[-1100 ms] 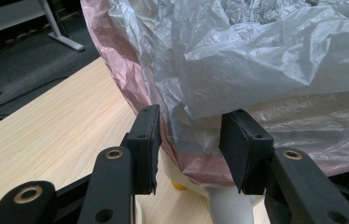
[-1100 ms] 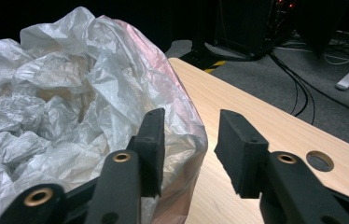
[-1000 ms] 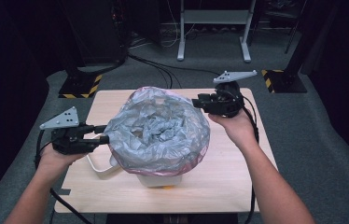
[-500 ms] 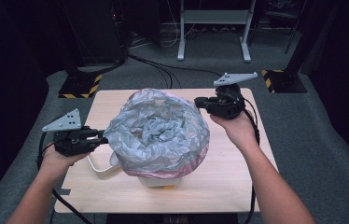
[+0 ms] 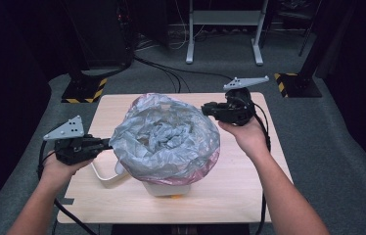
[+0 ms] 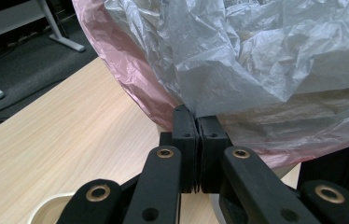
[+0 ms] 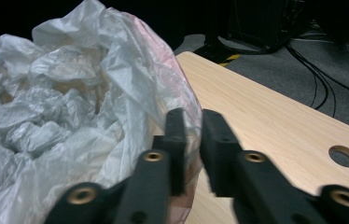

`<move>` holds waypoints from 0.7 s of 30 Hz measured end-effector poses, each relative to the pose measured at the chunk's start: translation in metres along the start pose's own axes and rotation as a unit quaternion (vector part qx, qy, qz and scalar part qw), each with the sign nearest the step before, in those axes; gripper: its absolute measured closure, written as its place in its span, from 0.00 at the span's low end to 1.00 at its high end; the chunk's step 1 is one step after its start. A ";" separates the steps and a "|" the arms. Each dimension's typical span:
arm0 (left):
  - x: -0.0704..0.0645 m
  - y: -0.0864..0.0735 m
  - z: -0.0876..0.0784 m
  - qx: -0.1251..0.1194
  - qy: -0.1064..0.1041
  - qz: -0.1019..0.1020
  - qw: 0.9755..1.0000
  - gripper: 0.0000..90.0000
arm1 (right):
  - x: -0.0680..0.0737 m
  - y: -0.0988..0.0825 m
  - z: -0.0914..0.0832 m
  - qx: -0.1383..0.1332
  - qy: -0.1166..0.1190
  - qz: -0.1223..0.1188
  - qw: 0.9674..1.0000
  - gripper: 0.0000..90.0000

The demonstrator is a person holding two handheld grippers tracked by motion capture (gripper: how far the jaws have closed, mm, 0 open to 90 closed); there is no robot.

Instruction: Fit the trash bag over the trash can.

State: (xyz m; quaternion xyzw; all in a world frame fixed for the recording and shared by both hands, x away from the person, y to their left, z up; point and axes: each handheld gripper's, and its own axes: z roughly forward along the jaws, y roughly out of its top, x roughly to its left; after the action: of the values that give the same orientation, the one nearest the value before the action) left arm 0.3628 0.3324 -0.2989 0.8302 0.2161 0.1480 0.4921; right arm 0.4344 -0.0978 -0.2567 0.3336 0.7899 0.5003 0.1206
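Note:
A crumpled grey plastic bag (image 5: 164,137) with a pink bag (image 5: 191,174) beneath it is draped over a white bin (image 5: 164,188) in the middle of the wooden table (image 5: 249,196). My left gripper (image 5: 106,143) is at the bag's left edge. In the left gripper view its jaws have just been closing and now stand shut (image 6: 196,123) on the film of the grey bag (image 6: 256,60). My right gripper (image 5: 205,108) is at the far right rim. Its jaws have just been closing and now pinch (image 7: 192,126) the thin rim of the bag (image 7: 46,116).
A white loop handle (image 5: 103,176) sticks out of the bin towards the left hand. The table has a round hole (image 7: 344,156) near its far right corner. Beyond the table are a white stand (image 5: 222,34), black cables (image 5: 171,73) and yellow-black striped feet (image 5: 85,90) on grey carpet.
Both grippers' jaws have closed onto the bag's edges, the left on the left side and the right on the far right rim. The hands stayed where they were.

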 end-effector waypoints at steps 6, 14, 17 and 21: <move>0.000 -0.002 -0.002 -0.004 -0.006 -0.003 1.000 0.97 | 0.005 -0.001 -0.002 0.009 -0.014 -0.026 1.000 1.00; -0.001 -0.009 -0.011 -0.013 -0.007 -0.007 1.000 0.97 | 0.006 -0.004 -0.014 0.008 -0.032 -0.040 0.999 1.00; 0.000 -0.012 -0.013 -0.018 -0.011 -0.014 1.000 0.97 | 0.005 -0.008 -0.017 0.007 -0.032 -0.038 0.999 1.00; -0.001 -0.010 -0.008 -0.011 -0.015 -0.013 1.000 0.97 | 0.006 -0.007 -0.022 -0.020 -0.032 -0.028 0.999 0.80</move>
State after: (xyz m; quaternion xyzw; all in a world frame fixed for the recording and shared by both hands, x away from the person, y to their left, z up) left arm 0.3563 0.3423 -0.3045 0.8238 0.2176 0.1312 0.5068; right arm 0.4154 -0.1116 -0.2511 0.3248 0.7846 0.5012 0.1663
